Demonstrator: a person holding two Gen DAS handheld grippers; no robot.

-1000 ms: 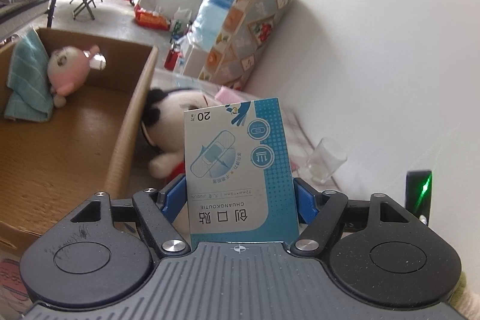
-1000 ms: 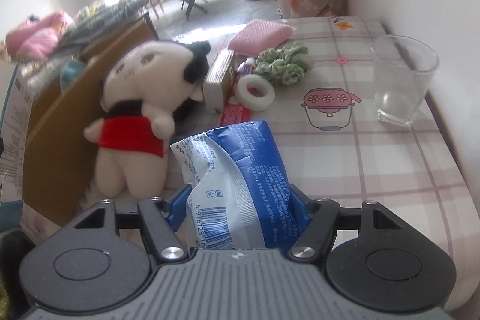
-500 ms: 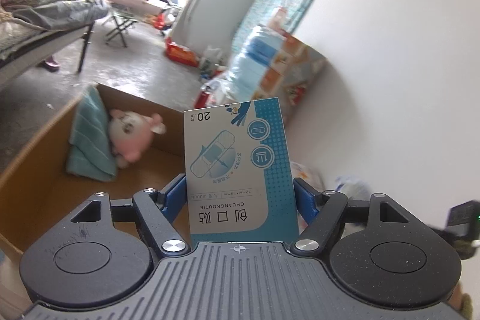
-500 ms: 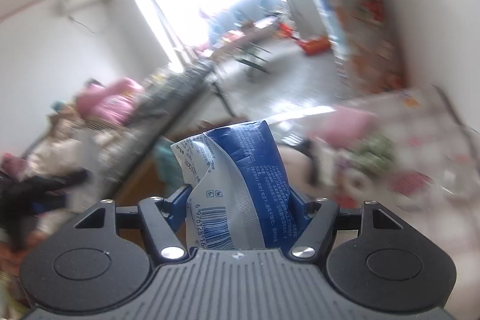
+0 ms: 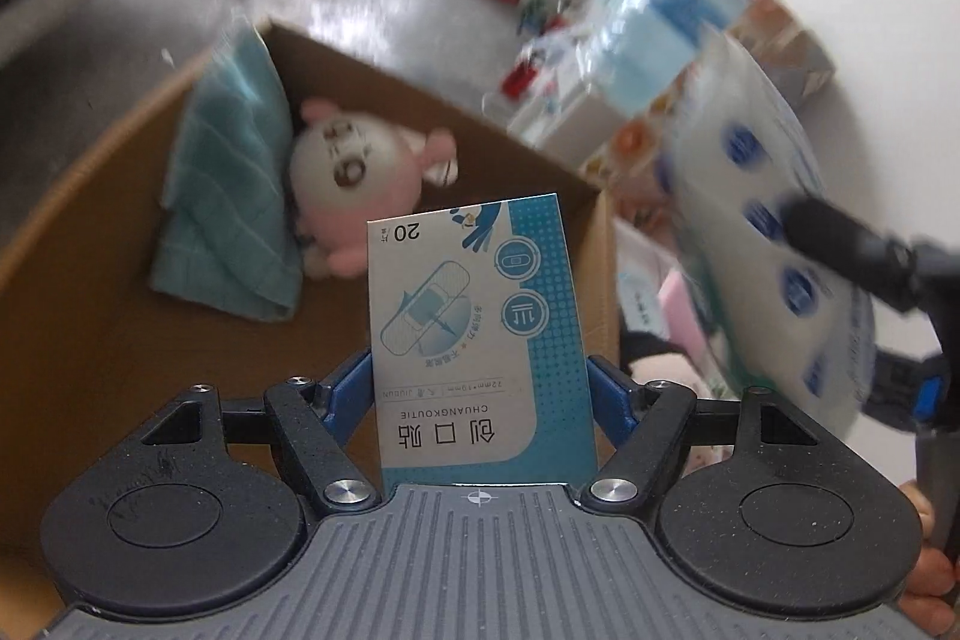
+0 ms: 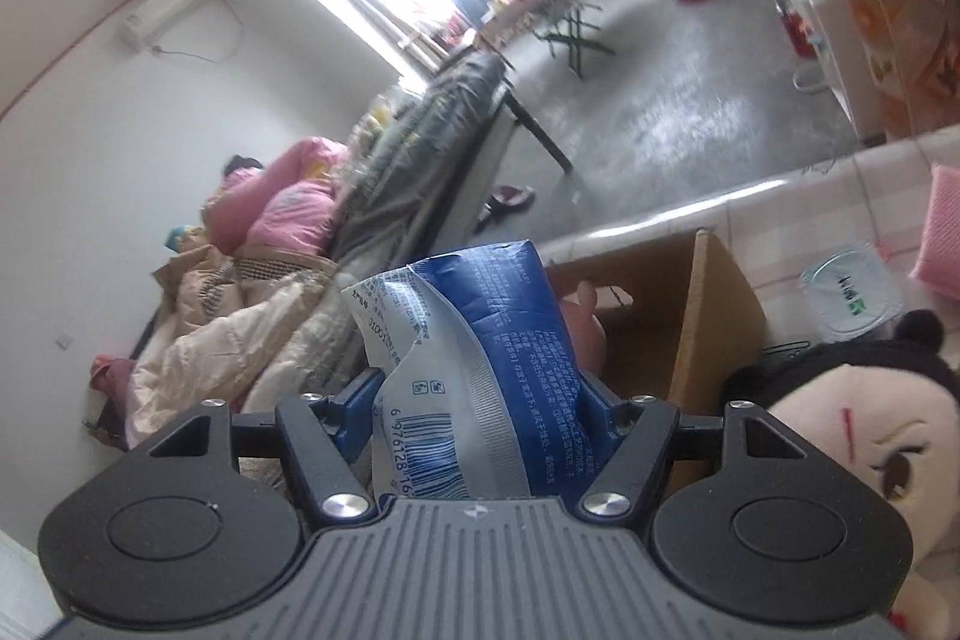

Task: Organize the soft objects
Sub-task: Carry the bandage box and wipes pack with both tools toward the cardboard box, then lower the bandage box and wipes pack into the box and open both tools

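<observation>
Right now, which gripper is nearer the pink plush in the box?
Left. The left gripper hangs over the box, facing the pink plush; the right gripper is by the box's outer corner.

both wrist cameras look close along their fingers, tilted downward, sharing the cardboard box (image 5: 600, 220) (image 6: 714, 304).

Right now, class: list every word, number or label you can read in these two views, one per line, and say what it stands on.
"创口贴", upside down, on the plaster box in the left gripper.
"CHUANGKOUTIE", same box.
"20", same box, top corner.
"JUQUN" and a size line beside it: too small to be sure.
"6 976128 16", partly hidden, by the barcode on the blue and white packet in the right gripper.
Packet's fine print: unreadable.
Clear lid label: blurred.
</observation>
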